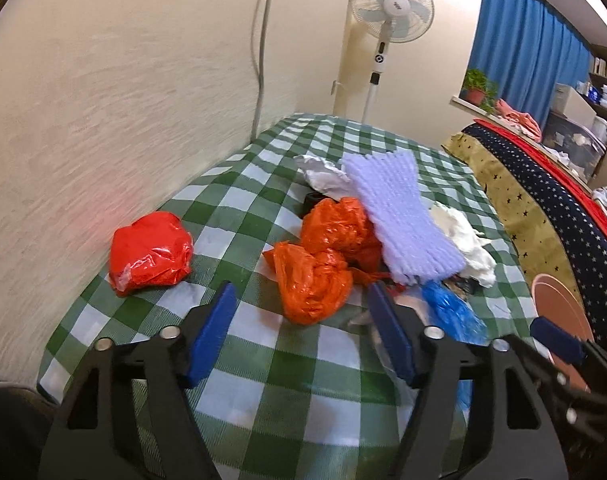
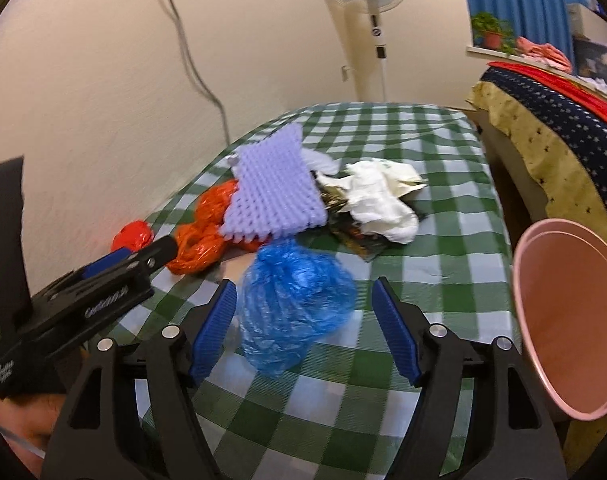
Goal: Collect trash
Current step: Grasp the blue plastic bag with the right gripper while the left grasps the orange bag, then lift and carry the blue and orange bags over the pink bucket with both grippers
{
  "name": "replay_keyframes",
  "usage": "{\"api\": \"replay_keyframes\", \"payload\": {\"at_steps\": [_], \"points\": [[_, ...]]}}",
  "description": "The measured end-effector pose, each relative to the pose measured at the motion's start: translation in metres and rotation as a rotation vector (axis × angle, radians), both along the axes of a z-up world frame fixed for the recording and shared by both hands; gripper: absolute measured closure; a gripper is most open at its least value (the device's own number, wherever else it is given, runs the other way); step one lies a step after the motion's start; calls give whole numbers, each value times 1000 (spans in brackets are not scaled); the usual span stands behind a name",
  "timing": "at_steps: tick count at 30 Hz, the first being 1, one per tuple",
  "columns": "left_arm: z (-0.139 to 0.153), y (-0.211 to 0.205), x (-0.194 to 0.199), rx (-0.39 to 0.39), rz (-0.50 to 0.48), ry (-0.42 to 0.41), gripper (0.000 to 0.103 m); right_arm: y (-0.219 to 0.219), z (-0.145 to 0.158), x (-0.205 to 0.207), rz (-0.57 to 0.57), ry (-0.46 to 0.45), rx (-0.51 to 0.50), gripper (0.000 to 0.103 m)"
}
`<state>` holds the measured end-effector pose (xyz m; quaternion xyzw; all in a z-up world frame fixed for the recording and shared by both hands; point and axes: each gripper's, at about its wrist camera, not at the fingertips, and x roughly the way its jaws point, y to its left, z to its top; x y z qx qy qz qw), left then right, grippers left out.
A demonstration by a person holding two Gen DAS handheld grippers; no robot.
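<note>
The crumpled blue plastic bag lies on the green-checked bench, between the spread right tongs, not yet pinched. This looks like the pickup step: close on it, then carry it to the pink plastic bin just right. The left tongs hang spread near the orange plastic bags.

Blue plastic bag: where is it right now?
In the right wrist view the blue plastic bag lies on the checked tablecloth between the open right gripper's fingers, just in front of the purple foam sheet.
</note>
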<state>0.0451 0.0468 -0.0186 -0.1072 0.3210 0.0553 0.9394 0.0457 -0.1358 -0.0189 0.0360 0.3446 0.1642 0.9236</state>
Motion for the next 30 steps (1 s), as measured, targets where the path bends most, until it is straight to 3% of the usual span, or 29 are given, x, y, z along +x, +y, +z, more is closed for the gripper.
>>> {"api": "replay_keyframes", "payload": {"at_steps": [9,15,18,20,24,30], "points": [[-10,6,17,-17,9,34,48,13,-19,15,42,77,-42,37],[-20,10,27,-50,9,79,51,11,-22,17,49,105,-34,59],[-25,10,31,-70,-4,101,55,10,-23,18,50,115,-34,79],[-27,10,33,-83,-11,109,65,10,-22,19,57,116,-41,94],[-28,8,33,-100,-32,113,81,9,-16,18,63,103,-38,101],[-20,8,26,-105,-41,89,90,-1,2,15,31,59,-23,102]]}}
